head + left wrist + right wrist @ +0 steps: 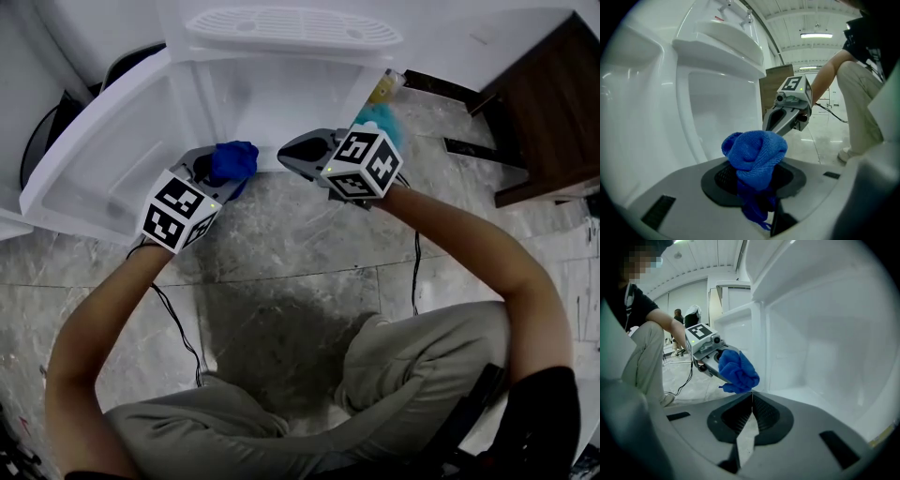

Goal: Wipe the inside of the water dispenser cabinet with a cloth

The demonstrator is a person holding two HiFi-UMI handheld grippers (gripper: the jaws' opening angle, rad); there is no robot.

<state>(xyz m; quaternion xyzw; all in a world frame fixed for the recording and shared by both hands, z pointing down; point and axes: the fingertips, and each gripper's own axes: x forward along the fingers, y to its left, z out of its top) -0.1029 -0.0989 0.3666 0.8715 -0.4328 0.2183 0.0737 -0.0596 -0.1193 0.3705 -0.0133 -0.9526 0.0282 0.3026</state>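
My left gripper (754, 180) clenched the blue cloth (757, 152) before the open cabinet (272, 94). My right gripper (751, 401) was pressed closed, empty.

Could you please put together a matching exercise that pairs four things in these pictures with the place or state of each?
Things:
1. crumpled blue cloth
2. right gripper
3. white plastic cabinet door
4. dark brown wooden furniture

Places or states:
A. swung open, at the left of the head view
B. shut, with nothing between its jaws
C. clamped in the left gripper
D. at the upper right of the head view

Pairs: 1-C; 2-B; 3-A; 4-D.
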